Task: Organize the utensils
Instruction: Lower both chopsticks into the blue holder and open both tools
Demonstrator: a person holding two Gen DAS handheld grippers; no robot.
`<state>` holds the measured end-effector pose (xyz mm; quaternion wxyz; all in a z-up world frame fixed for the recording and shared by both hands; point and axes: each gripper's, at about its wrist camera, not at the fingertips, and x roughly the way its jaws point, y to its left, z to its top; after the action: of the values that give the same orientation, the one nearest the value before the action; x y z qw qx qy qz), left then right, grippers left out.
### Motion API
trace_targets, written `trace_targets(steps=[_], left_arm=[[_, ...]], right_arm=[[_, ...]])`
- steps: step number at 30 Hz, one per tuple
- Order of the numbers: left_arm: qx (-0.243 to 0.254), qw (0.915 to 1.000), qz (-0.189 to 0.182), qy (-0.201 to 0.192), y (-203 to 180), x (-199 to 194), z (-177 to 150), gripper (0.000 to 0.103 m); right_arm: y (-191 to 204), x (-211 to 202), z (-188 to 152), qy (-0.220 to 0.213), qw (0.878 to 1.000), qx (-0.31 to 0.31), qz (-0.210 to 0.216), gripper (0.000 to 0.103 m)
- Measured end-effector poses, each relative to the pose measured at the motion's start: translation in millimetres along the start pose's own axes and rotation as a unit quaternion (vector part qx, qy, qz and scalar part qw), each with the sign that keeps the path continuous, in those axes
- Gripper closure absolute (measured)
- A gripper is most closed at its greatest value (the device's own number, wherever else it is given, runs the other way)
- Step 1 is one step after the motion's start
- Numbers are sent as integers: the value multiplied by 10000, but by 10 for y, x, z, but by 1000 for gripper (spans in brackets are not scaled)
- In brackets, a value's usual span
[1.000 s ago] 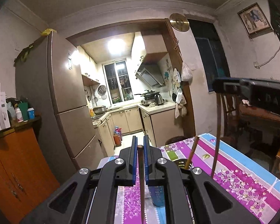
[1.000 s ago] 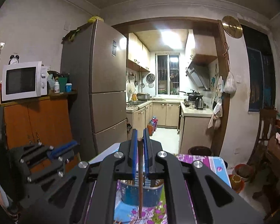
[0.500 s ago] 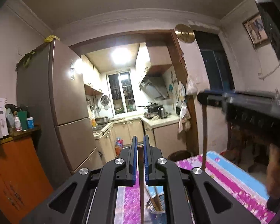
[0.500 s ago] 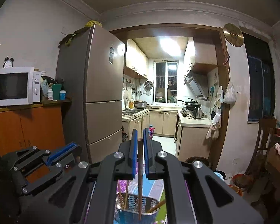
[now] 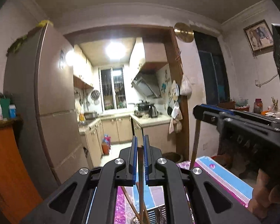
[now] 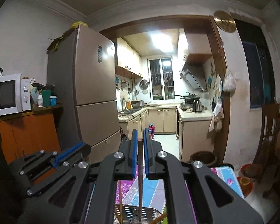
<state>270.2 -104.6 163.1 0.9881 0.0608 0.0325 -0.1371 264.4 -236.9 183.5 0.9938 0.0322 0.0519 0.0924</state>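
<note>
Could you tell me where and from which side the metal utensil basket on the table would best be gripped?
Grip the basket at its thin upper rim, coming from above with one finger inside and one outside. The wall is slotted metal, the mouth faces up, and chopsticks stand inside, so choose a free stretch of rim.

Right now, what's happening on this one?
A person is sorting chopsticks with a handheld gripper in each hand. The left gripper is shut on a brown chopstick held upright, and the right gripper is shut on a second chopstick. Both hang over a metal utensil basket that already holds other chopsticks, on a table with a bright patterned cloth. Neither held chopstick has been let go.
</note>
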Motion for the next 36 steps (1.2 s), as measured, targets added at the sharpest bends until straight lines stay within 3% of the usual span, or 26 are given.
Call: trace_targets(steps=[12, 23, 24, 26, 27, 34, 36], left_arm=[[-107, 9982, -71, 579, 59, 517, -674, 96], [-132, 9964, -146, 825, 155, 553, -877, 95], [-128, 9963, -167, 833, 166, 547, -889, 93], [-153, 9966, -177, 786, 218, 517, -846, 74], [-184, 9970, -164, 738, 247, 486, -816, 61], [-244, 9988, -93, 423, 454, 245, -542, 60], [-156, 9992, 136, 334, 485, 85, -495, 60]], right_arm=[[-118, 531, -716, 822, 9962, 282, -27, 98], [-90, 520, -870, 1060, 9940, 278, -57, 95], [-99, 502, -861, 1051, 9940, 280, -85, 90], [-128, 463, -825, 970, 9948, 288, -141, 66], [-143, 437, -804, 914, 9953, 286, -168, 66], [-275, 223, -628, 658, 9970, 261, -319, 66], [-292, 88, -597, 576, 9976, 164, -340, 66]])
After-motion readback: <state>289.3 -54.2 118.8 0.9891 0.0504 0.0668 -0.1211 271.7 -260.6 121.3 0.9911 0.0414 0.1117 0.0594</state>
